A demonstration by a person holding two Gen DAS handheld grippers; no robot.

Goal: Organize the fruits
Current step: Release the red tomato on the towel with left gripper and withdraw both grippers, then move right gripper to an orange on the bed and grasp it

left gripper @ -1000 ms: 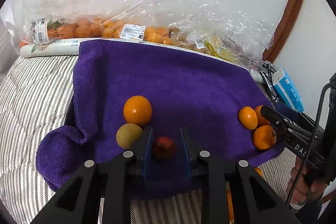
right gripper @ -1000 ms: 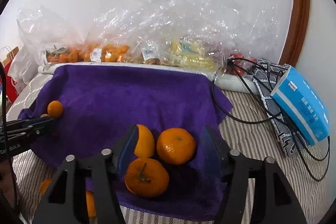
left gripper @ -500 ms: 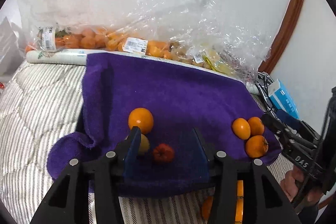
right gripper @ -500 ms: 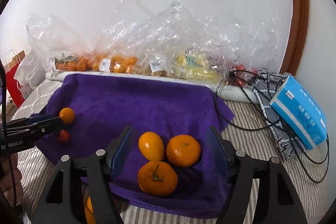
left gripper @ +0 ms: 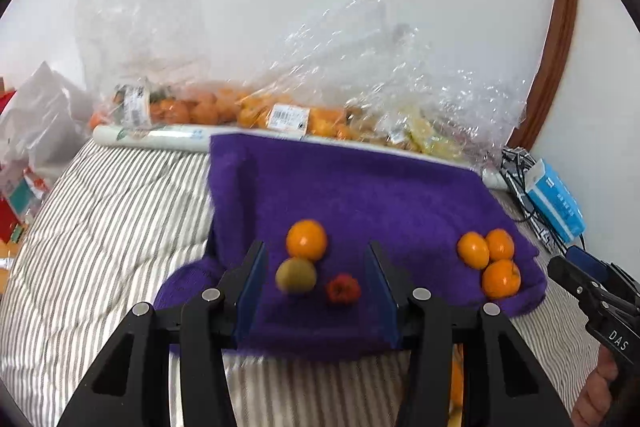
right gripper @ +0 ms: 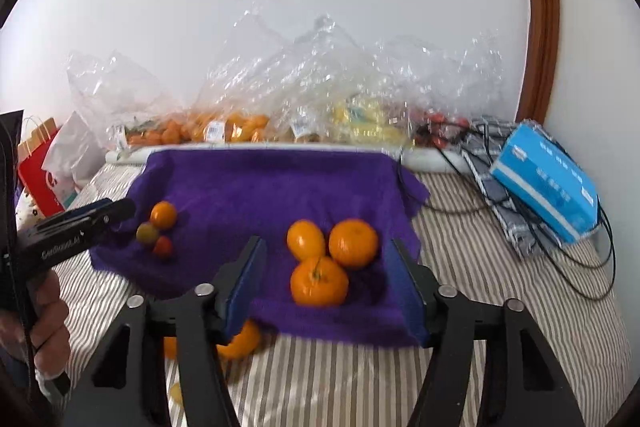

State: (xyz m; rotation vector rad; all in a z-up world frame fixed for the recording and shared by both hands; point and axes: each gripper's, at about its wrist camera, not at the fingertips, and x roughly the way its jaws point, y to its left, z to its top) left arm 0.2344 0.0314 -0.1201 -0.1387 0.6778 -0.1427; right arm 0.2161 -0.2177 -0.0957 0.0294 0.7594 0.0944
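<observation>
A purple towel [left gripper: 352,187] [right gripper: 272,187] lies on the striped bed. On its left part sit an orange [left gripper: 306,239], a greenish-yellow fruit [left gripper: 296,275] and a small red fruit [left gripper: 343,288]; they also show in the right wrist view, the red one [right gripper: 163,246]. Three oranges [left gripper: 489,259] [right gripper: 328,259] lie on its right part. My left gripper [left gripper: 318,287] is open and empty, drawn back from the red fruit. My right gripper [right gripper: 326,279] is open and empty, just in front of the three oranges.
Clear plastic bags of fruit [left gripper: 304,107] [right gripper: 320,107] line the wall behind the towel. A blue tissue box [right gripper: 548,179] and black cables [right gripper: 520,219] lie on the right. More oranges [right gripper: 240,341] lie on the bed below the towel's front edge. Paper bags [right gripper: 44,163] stand at left.
My left gripper opened, let go of the small red fruit on the towel and drew back. My right gripper also drew back from the three oranges.
</observation>
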